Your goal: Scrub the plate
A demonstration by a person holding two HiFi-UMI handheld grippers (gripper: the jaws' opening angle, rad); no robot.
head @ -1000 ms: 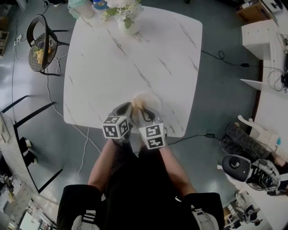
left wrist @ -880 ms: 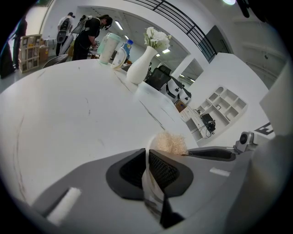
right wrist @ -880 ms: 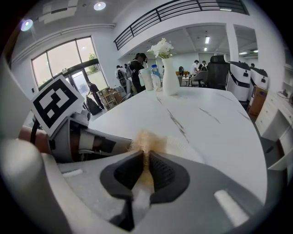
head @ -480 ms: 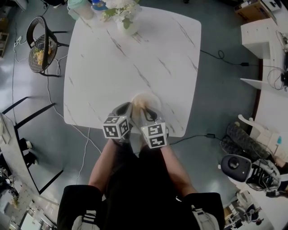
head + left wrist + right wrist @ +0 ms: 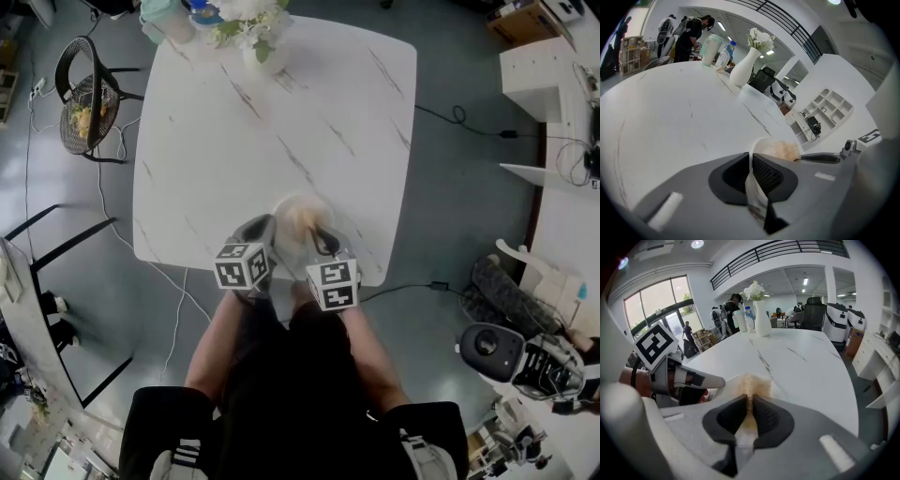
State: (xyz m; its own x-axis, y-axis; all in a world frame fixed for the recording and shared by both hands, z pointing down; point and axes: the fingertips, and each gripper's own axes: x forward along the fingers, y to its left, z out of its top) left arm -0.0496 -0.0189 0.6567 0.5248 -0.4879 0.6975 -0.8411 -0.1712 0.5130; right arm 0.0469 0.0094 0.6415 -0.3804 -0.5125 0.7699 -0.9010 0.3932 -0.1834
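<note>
Jaws clenched on both tools: in the head view, the left gripper [image 5: 265, 228] and right gripper [image 5: 317, 236] meet over the plate [image 5: 285, 203] by the table's [image 5: 281, 112] near edge. Left gripper view: pads pinch the plate's rim. Right gripper view: pads grip a tan scrubber [image 5: 750, 380] resting on the plate.
</note>
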